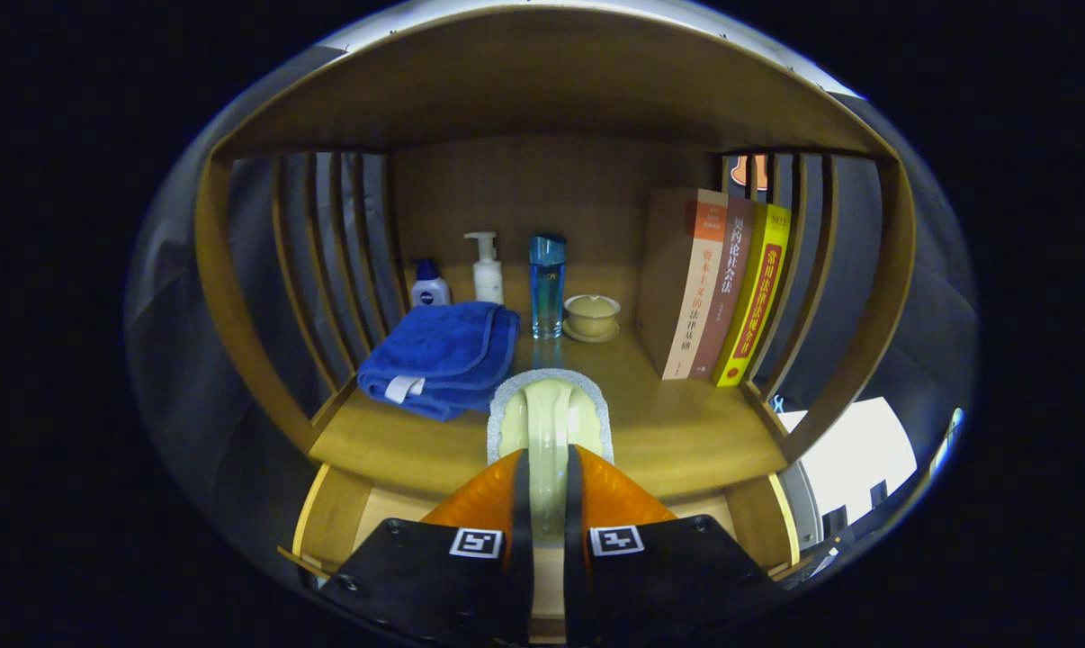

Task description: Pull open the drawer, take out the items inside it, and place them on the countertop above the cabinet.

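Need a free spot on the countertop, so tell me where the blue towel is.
In the gripper view the folded blue towel lies on the countertop, beyond the fingers to their left, in front of the two pump bottles and beside the slatted side wall.

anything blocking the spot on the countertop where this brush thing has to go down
Nothing visible does. The gripper is shut on the pale green brush, whose head is over a bare stretch of the countertop. The blue towel lies off to one side, the books to the other.
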Tool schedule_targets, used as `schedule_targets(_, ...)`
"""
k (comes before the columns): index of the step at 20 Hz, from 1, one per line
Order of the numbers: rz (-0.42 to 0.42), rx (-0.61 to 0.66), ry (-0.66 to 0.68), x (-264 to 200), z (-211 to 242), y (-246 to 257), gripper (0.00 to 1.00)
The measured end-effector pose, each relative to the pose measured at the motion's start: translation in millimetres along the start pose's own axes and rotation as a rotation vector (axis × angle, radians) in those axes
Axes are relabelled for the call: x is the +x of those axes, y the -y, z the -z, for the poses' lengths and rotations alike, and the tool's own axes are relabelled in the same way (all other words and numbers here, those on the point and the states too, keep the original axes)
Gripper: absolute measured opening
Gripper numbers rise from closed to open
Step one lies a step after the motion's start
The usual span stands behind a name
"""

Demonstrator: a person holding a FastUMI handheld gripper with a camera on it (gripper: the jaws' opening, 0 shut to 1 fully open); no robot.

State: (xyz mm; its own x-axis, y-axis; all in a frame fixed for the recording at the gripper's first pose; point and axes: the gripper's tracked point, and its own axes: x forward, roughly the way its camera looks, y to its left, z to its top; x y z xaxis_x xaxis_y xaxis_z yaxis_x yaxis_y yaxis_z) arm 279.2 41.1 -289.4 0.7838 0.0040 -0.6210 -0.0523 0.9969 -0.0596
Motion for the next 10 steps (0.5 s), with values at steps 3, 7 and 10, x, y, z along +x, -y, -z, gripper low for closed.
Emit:
schedule_targets(3, 0.022, 0.002, -0.014, 33.3, -0.2, 4.8, 0.22)
schedule_targets(7, 0.035, 0.02, -0.007, 63.2, -5.9, 12.7, 0.23)
schedule_targets(10, 0.027, 0.024, -0.01, 65.8, -3.5, 14.9, 0.48)
